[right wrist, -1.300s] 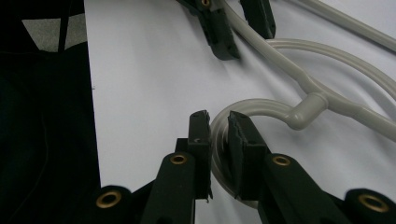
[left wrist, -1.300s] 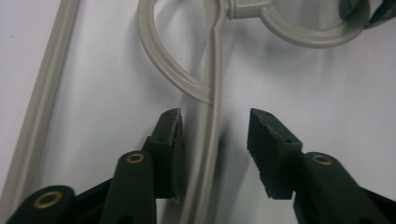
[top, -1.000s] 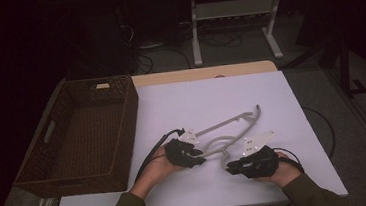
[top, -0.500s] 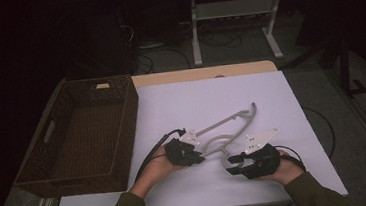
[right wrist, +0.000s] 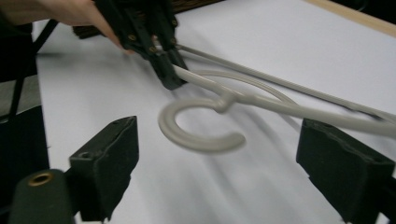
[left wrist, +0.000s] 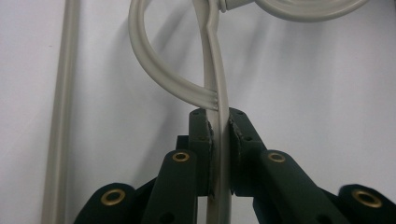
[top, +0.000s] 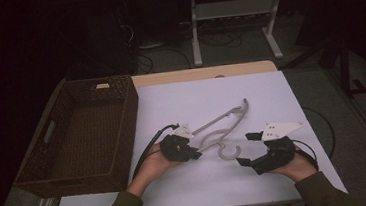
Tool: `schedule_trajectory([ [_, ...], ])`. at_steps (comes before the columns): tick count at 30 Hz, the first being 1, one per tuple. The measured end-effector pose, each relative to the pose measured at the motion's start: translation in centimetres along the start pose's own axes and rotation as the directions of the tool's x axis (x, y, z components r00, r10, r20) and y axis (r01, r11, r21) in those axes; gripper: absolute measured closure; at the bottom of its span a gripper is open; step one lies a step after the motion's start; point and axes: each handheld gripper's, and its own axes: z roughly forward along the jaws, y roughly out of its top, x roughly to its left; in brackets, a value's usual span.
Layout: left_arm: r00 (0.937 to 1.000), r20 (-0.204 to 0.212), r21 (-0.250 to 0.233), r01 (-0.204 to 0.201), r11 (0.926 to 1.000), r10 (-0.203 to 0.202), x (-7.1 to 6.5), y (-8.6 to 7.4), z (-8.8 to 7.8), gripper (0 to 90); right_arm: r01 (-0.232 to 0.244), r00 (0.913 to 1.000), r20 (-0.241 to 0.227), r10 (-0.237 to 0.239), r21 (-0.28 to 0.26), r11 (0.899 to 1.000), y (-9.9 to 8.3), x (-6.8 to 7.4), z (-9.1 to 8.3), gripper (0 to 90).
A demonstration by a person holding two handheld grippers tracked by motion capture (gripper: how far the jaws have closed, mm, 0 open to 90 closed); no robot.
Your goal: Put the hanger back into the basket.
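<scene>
No readable text, brand, number or sign is showing anywhere. A small pale tag [top: 102, 85] is sitting on the far rim of the wicker basket [top: 127, 118], but it is looking blank at this size and nothing on it is legible

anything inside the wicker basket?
The basket looks empty: only its dark woven floor and a slot handle in the left wall are visible. The floor strip behind its near wall is hidden in the high view.
</scene>
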Motion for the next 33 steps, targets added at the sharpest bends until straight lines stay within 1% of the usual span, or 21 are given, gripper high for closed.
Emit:
schedule_trajectory([
  [1,1.0000,0.001,-0.007,0.007,0.9999,-0.007,0.0,0.0,-0.2,82.2,-0.013,0.9999,0.009,0.013,-0.002,1.000,-0.1,-0.1,-0.3,11.7],
  [2,0.9999,0.000,-0.008,0.015,0.9999,-0.015,0.0,0.0,-0.3,82.1,-0.014,0.9998,0.014,0.014,-0.003,1.000,-0.3,-0.2,-0.5,11.5],
  [3,0.9999,-0.001,-0.012,0.013,0.9998,-0.013,0.1,0.1,-0.6,82.2,-0.015,0.9997,0.021,0.015,-0.009,1.000,-0.4,-0.3,-0.6,11.3],
  [4,0.9998,-0.001,-0.018,0.020,0.9996,-0.020,0.1,0.2,-0.8,82.1,-0.020,0.9994,0.029,0.021,-0.013,1.000,-0.6,-0.5,-0.8,11.3],
  [6,0.9998,-0.003,-0.017,0.022,0.9996,-0.022,0.3,0.3,-1.3,82.1,-0.033,0.9985,0.044,0.034,-0.013,0.999,-1.0,-0.6,-1.1,11.3],
  [7,0.9997,-0.002,-0.022,0.025,0.9994,-0.025,0.3,0.5,-1.6,82.1,-0.033,0.9981,0.051,0.034,-0.016,0.999,-1.2,-0.7,-1.2,11.3],
  [8,0.9993,-0.001,-0.031,0.037,0.9988,-0.037,0.2,0.5,-1.8,82.1,-0.038,0.9975,0.059,0.039,-0.019,0.999,-1.5,-0.9,-1.3,11.3],
  [9,0.9992,0.001,-0.040,0.040,0.9984,-0.040,0.2,0.7,-2.2,82.1,-0.048,0.9968,0.064,0.049,-0.022,0.999,-1.6,-0.9,-1.4,11.2],
  [12,0.9975,0.007,-0.067,0.070,0.9953,-0.070,0.2,1.0,-2.9,82.1,-0.076,0.9933,0.085,0.077,-0.022,0.997,-2.4,-1.2,-1.7,10.5],
  [13,0.9973,0.004,-0.071,0.074,0.9947,-0.074,0.2,1.2,-3.3,82.1,-0.078,0.9924,0.093,0.080,-0.025,0.997,-2.6,-1.3,-1.7,10.4],
  [15,0.9964,0.001,-0.069,0.085,0.9940,-0.085,0.2,1.5,-3.8,82.1,-0.085,0.9905,0.106,0.088,-0.030,0.996,-3.0,-1.5,-1.8,9.9],
  [16,0.9970,-0.009,-0.065,0.076,0.9950,-0.077,0.2,1.7,-4.2,82.1,-0.090,0.9891,0.114,0.092,-0.027,0.996,-3.2,-1.5,-1.9,10.0],
  [17,0.9960,-0.010,-0.066,0.088,0.9940,-0.089,0.2,1.9,-4.6,82.1,-0.096,0.9869,0.128,0.099,-0.029,0.995,-3.4,-1.6,-2.0,10.0],
  [20,0.9948,-0.016,-0.073,0.100,0.9924,-0.101,0.2,2.3,-5.6,82.1,-0.112,0.9809,0.156,0.116,-0.037,0.993,-3.7,-1.8,-2.1,10.0],
  [22,0.9939,-0.009,-0.080,0.108,0.9909,-0.109,0.2,2.6,-6.4,82.1,-0.114,0.9789,0.166,0.119,-0.038,0.993,-3.9,-2.0,-2.2,10.0],
  [24,0.9931,-0.013,-0.088,0.115,0.9895,-0.116,0.1,2.9,-7.1,82.1,-0.108,0.9774,0.179,0.113,-0.041,0.993,-3.9,-2.1,-2.1,10.0],
  [27,0.9921,-0.019,-0.098,0.122,0.9877,-0.124,-0.1,3.3,-8.2,82.1,-0.116,0.9728,0.198,0.121,-0.034,0.993,-3.9,-2.1,-2.0,9.3],
  [31,0.9921,-0.028,-0.104,0.119,0.9874,-0.122,-0.3,3.8,-9.7,82.1,-0.104,0.9729,0.204,0.109,-0.032,0.994,-3.9,-2.1,-1.9,8.8],
  [33,0.9916,-0.031,-0.114,0.122,0.9860,-0.126,-0.4,4.0,-10.4,82.1,-0.098,0.9720,0.211,0.104,-0.037,0.994,-3.9,-2.2,-1.9,8.7],
])
